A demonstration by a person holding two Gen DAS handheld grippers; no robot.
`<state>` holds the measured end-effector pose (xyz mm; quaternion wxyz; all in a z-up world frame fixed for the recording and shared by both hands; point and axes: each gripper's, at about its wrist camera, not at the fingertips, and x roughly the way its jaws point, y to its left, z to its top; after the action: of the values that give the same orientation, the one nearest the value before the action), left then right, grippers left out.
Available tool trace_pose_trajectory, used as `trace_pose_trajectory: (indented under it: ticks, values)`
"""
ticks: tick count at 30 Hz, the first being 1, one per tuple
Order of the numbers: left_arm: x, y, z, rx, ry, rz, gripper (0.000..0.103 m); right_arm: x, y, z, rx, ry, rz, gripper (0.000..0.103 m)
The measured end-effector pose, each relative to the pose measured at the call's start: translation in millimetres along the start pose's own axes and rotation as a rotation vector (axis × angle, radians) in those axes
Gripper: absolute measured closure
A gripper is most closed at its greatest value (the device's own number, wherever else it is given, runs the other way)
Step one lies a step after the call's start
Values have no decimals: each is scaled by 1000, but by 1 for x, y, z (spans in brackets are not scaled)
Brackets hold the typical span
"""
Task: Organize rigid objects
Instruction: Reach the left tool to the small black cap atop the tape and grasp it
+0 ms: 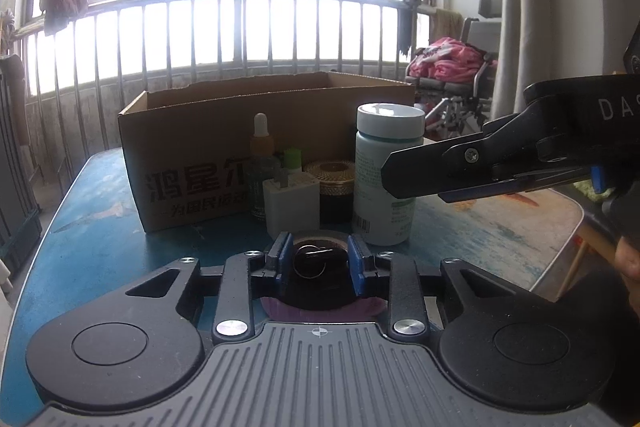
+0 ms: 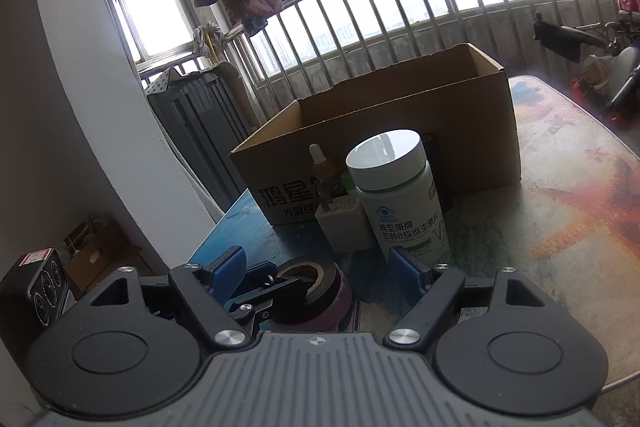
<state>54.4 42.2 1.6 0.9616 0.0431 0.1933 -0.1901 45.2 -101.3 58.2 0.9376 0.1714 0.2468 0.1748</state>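
Note:
An open cardboard box (image 1: 192,163) (image 2: 400,131) stands at the back of the table. In front of it are a white pill bottle (image 1: 386,179) (image 2: 400,195), a white charger plug (image 1: 291,205) (image 2: 344,227), a dropper bottle (image 1: 261,163) (image 2: 320,171), a small green-capped bottle (image 1: 293,159) and a gold-lidded dark jar (image 1: 334,187). My left gripper (image 1: 320,263) is shut around a stack of tape rolls (image 1: 320,291) (image 2: 312,295) with a key ring (image 1: 310,261) in the core. My right gripper (image 2: 320,267) is open, just short of the pill bottle, above the tape rolls.
The table (image 1: 92,227) (image 2: 560,211) has a blue and orange printed top. A balcony railing (image 1: 240,27) runs behind the box. A chair with pink clothes (image 1: 448,67) stands at the right. A dark radiator-like unit (image 2: 200,123) stands left of the table.

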Motion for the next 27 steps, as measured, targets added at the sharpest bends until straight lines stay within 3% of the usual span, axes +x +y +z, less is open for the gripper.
trace_pose_trajectory:
  ticks: [6, 15, 18, 23, 25, 27]
  values:
    - [-1, 9, 1, -42, -4, -24, 75, 3, 2, 1, 5, 9, 28, 22]
    - [-13, 4, 14, 13, -49, -20, 75, 3, -4, 7, 52, -1, 59, 22]
    - [-16, 1, 12, 42, -50, -22, 75, 9, -3, 10, 54, 32, 97, 22]
    - [-23, -2, 6, 68, -60, -16, 75, 28, 2, 14, 0, 154, 244, 25]
    - [-23, -1, 5, 77, -54, -14, 75, 33, 5, 14, -37, 186, 218, 33]
    - [-22, -1, 2, 85, -52, -15, 75, 36, 6, 14, -56, 206, 229, 35]
